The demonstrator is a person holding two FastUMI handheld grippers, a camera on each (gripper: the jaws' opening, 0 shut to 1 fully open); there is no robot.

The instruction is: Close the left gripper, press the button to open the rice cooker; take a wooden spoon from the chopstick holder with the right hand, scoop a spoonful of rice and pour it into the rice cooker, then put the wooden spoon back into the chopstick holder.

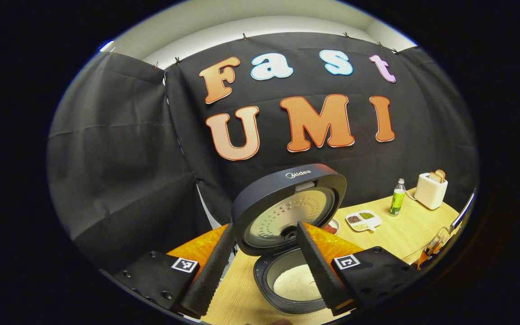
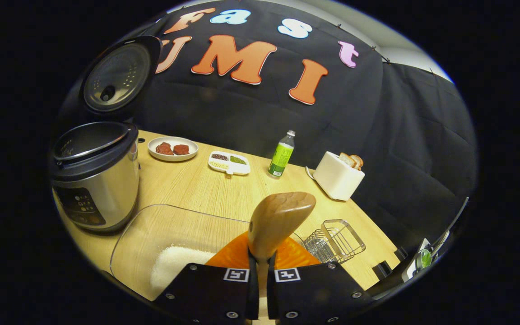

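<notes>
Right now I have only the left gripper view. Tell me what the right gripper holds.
Observer: The right gripper is shut on the wooden spoon, bowl end pointing forward.
Operator: Give me the rice supply's position.
Observer: A clear container with rice lies just below the spoon, beside the rice cooker.
Operator: Locate the chopstick holder.
Observer: The wire chopstick holder sits on the table, right of the spoon in the right gripper view.

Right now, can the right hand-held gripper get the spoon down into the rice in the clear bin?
Probably yes. The right hand-held gripper holds the wooden spoon just above the clear bin, which is open-topped, and the rice lies bare beside it with nothing between.
</notes>
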